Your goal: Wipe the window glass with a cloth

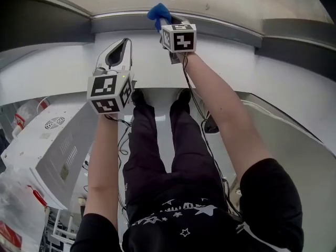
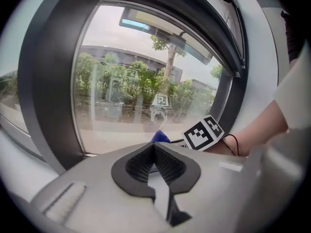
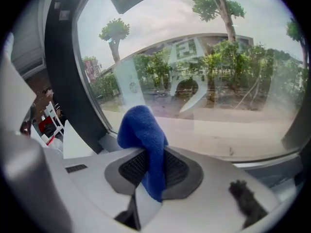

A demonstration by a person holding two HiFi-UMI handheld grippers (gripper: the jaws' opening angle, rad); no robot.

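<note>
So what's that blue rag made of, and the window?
The blue cloth looks like soft, fuzzy fabric, maybe microfibre: it has a nap and droops limply from the right gripper. The window glass looks like clear, glossy glass: trees show through, with faint reflections on it.

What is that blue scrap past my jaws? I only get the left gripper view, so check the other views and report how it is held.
Observer: It is the cloth, clamped between the jaws of the right gripper. A rounded bunch of it sticks up above them.
Operator: Tell me whether it is on the glass.
Observer: The right gripper view shows the bunch just in front of the window glass, near its lower edge. I cannot tell whether it touches.
Operator: Now place my own gripper for me.
Observer: In the head view the left gripper sits nearer the person than the right one, over the white sill.
</note>
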